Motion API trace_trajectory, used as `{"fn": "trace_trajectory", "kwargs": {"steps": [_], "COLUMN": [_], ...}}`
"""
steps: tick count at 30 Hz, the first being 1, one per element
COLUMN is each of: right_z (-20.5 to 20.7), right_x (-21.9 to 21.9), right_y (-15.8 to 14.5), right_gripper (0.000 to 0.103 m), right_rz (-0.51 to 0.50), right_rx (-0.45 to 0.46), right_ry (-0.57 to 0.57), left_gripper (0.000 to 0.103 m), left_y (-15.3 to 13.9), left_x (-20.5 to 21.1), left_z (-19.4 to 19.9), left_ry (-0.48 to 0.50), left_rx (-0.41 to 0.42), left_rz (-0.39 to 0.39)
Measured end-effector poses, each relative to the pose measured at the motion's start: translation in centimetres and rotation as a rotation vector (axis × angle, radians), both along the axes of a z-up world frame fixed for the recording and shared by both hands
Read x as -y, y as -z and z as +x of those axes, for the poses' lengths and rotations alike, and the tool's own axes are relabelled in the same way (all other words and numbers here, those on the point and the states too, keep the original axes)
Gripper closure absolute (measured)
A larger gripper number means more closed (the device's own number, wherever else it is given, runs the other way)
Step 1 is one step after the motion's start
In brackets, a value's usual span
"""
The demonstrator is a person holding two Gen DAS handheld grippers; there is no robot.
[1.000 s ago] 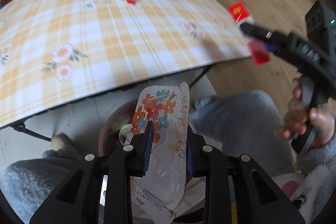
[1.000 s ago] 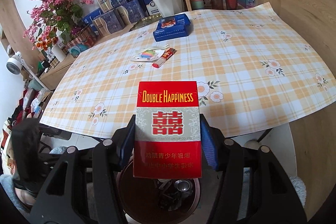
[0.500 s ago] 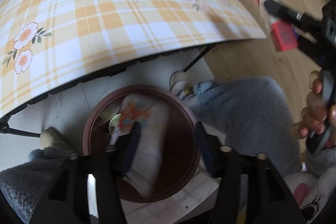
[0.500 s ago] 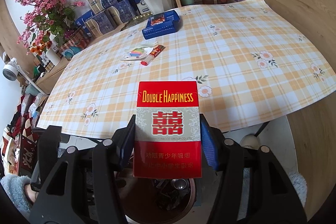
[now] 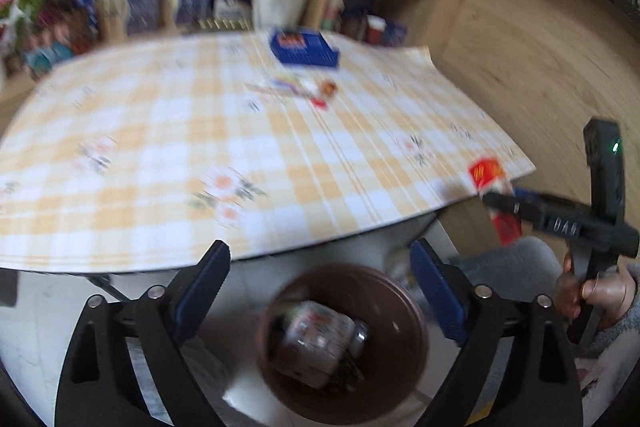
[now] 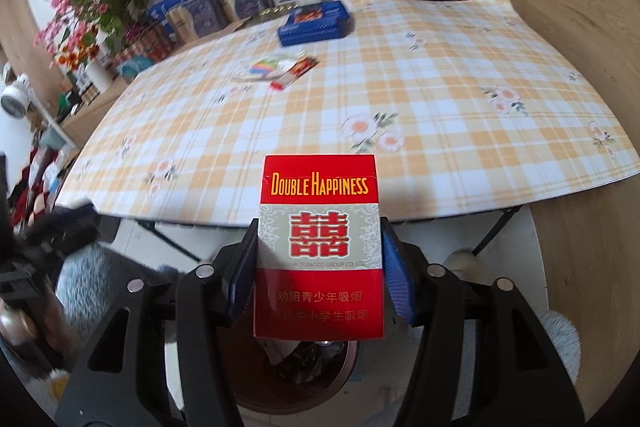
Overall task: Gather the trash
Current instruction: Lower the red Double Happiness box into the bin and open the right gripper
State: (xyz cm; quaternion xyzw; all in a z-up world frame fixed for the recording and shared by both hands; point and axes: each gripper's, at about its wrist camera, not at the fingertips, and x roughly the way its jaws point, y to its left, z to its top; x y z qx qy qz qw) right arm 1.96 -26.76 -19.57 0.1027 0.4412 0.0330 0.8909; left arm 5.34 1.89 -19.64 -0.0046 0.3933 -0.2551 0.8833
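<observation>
Dropped wrapper [image 5: 316, 343] lies in bin [image 5: 400, 307]; left gripper [image 5: 320, 279] opening empty, right gripper [image 6: 320, 267] clamps "Double Happiness" pack [image 6: 320, 247].

The brown bin [image 5: 340, 343] sits on the floor just below the bench [image 5: 240, 163] edge, its mouth open from above, though it seems partly filled with wrappers. The bench's near half lies bare; a blue box [image 6: 316, 23] and small packets [image 6: 280, 69] crowd the far side.
</observation>
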Motion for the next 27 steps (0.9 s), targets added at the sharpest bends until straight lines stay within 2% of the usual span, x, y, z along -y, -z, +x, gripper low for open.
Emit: {"fn": "trace_trajectory", "kwargs": {"steps": [3,5,8,12,20,27], "right_z": [-0.6,-1.1,-1.4,-1.3,-1.3,-1.2], "right_x": [-1.5,-2.6,-3.8,-4.8,-6.7,-7.0], "right_y": [0.8,1.4,2.4,3.1,4.8,4.9], "right_gripper": [0.045,0.045,0.045,0.045,0.045,0.045], "right_rz": [-0.022,-0.053,-0.07,-0.073,-0.103,-0.098], "right_rx": [-0.006,-0.005,-0.023,-0.036,-0.086,-0.086], "right_ry": [-0.045,-0.08,-0.117,-0.146,-0.202,-0.219], "left_gripper": [0.01,0.009,0.007,0.006,0.006,0.006], "left_y": [-0.9,-1.0,-0.9,-0.5,0.2,0.4], "left_x": [-1.4,-1.5,-2.4,-3.5,-6.1,-5.6], "left_z": [-1.3,-1.7,-2.7,-3.4,-3.5,-3.4], "left_ry": [-0.047,-0.069,-0.136,-0.187,-0.33,-0.31], "left_rx": [0.068,0.083,0.127,0.158,0.122,0.115], "left_rz": [0.018,0.038,0.097,0.095,0.057,0.069]}}
